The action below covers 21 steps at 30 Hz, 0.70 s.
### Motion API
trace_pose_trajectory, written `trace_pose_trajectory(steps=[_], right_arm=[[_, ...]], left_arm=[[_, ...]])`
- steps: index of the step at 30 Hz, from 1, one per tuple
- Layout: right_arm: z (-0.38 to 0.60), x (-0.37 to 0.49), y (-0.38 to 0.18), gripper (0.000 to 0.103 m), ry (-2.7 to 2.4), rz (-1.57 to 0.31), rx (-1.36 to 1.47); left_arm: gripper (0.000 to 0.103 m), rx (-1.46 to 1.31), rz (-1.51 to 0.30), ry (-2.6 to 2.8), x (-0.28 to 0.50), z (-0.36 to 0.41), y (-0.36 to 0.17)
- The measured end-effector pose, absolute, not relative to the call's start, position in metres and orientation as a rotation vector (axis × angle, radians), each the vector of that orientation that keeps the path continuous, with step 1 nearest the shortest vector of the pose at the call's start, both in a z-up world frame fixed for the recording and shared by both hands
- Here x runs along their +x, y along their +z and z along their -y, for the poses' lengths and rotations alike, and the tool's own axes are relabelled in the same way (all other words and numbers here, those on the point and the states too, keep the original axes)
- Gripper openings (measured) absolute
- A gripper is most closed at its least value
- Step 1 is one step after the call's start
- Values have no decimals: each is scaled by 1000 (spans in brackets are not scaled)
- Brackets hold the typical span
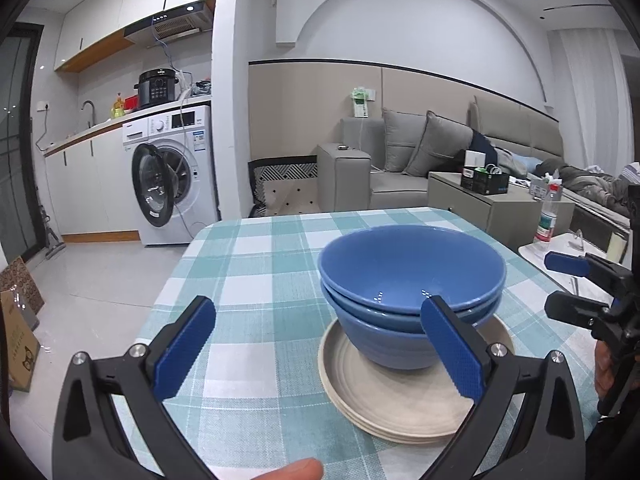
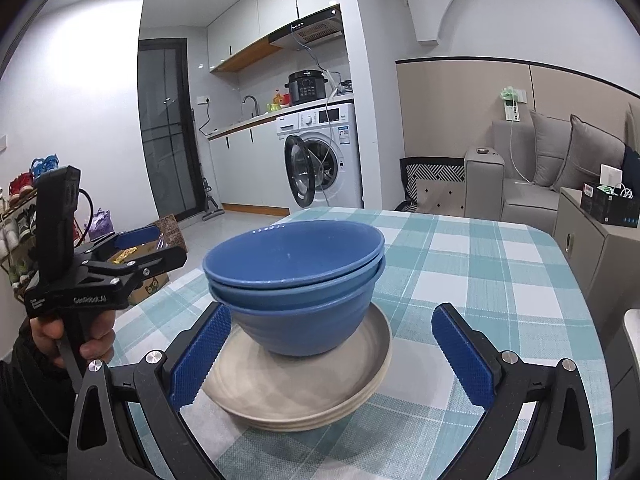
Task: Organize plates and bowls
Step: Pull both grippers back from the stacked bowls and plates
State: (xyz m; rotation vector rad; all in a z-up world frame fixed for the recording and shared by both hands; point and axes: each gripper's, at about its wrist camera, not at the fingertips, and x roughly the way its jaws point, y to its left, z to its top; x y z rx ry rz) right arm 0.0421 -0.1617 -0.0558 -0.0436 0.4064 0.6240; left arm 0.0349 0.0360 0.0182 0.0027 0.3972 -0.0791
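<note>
Blue bowls [image 1: 412, 280], three nested, sit on a stack of beige plates [image 1: 400, 404]. Stack sits on the checked-cloth surface [image 1: 256, 264], toward its near edge. Bowl pile is off-centre on the top plate, shifted toward the far side of the rim; upper bowls look slightly tilted.

Left tongs [image 1: 320, 356]: open wide, nothing between the blue pads. Right pad [image 1: 452, 356] overlaps the bowls and plate rim in the left wrist view; contact can't be confirmed. Left pad [image 1: 184, 352] is well apart from the stack, over bare cloth. A fingertip [image 1: 292, 470] shows at the bottom edge.

Right tongs [image 2: 332, 356]: also open wide, empty. Left pad [image 2: 200, 356] is just beside the plate rim and lower bowl; touching or not can't be told. Other pad is clear of the stack.

In the right wrist view the left tongs appear off the surface's left edge, held by a hand [image 2: 72, 340]. In the left wrist view the right tongs sit off the right edge.
</note>
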Motion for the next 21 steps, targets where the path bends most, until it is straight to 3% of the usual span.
trace_pose_trajectory(steps=[21], right_arm=[[167, 13, -78, 102, 621, -355, -70]], left_arm=[[103, 27, -377, -91, 15, -24, -13]])
